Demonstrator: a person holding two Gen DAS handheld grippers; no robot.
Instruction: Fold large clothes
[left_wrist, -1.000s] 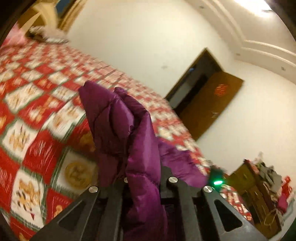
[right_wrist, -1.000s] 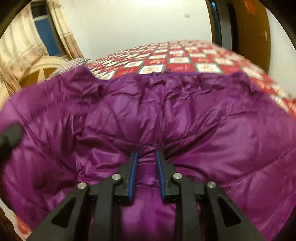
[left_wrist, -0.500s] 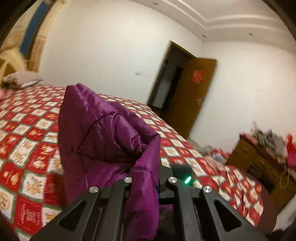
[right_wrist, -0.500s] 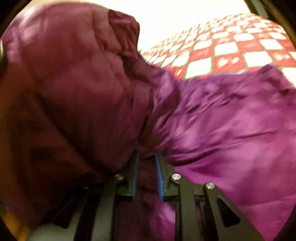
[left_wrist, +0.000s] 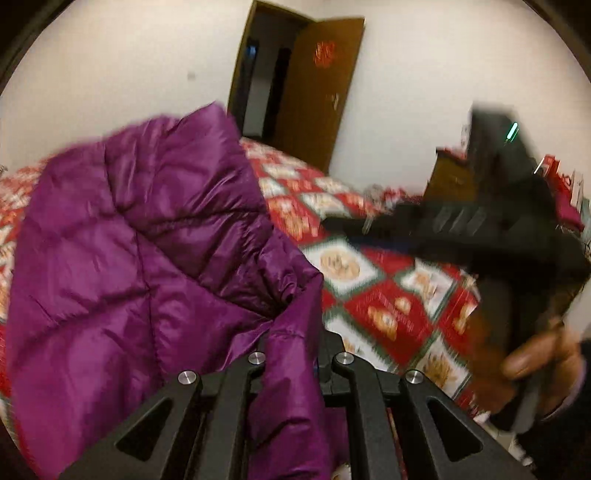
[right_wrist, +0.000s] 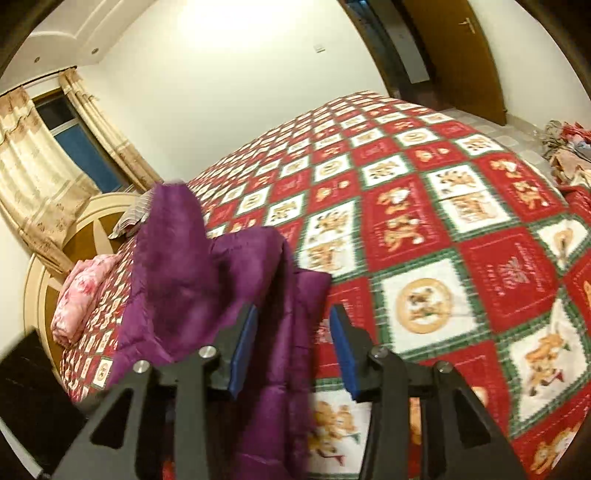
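A: Left wrist view: the left gripper (left_wrist: 291, 354) is clamped on a purple jacket (left_wrist: 140, 258) edge at lower centre; the bulk hangs across the left of the frame.

B: The right gripper (right_wrist: 291, 350) stands wide apart, gripping nothing, jacket fabric draped between its jaws above the bedspread (right_wrist: 461, 240).

A: With one pinch, the slick fabric could slip and bunch.

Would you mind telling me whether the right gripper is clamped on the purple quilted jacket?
No, the right gripper stands open, its blue pads wide apart with the purple quilted jacket draped loosely between them.
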